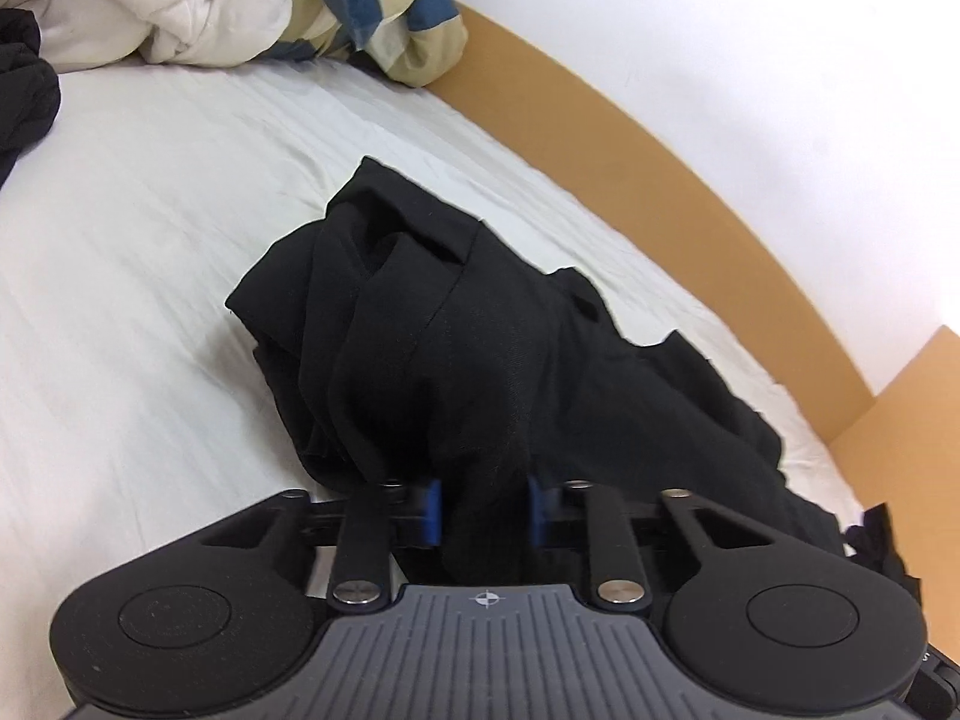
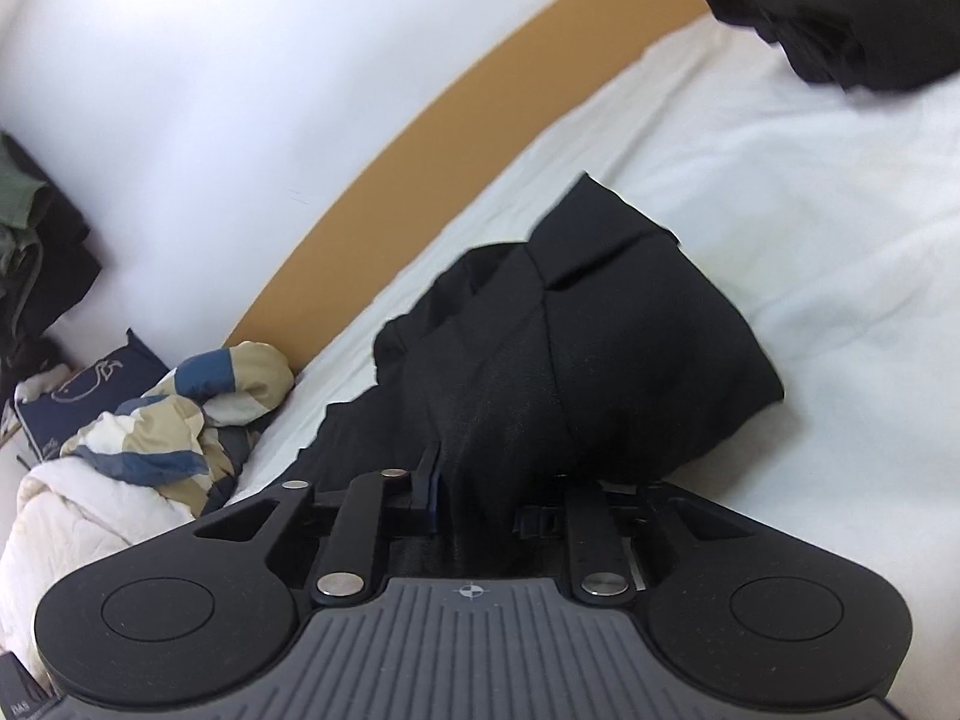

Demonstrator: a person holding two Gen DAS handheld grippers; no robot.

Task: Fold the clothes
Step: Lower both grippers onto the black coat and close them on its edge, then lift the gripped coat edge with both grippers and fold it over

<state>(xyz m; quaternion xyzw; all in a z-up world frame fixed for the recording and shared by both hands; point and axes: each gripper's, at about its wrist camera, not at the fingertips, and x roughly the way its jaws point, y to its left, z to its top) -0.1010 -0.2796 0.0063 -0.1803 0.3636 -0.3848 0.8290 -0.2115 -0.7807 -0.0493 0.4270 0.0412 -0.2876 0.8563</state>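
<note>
A crumpled black garment lies on the white bed sheet. In the left wrist view my left gripper is shut on a bunch of its cloth, the blue pads pressing from both sides. The same black garment fills the middle of the right wrist view, where my right gripper is shut on another bunched part of it. The cloth hides the right gripper's far pad and both grippers' fingertips.
A tan wooden bed frame runs along the white wall. A white quilt with a blue and beige cover is heaped at the head of the bed. More black clothing lies further off on the sheet, and dark clothes hang by the wall.
</note>
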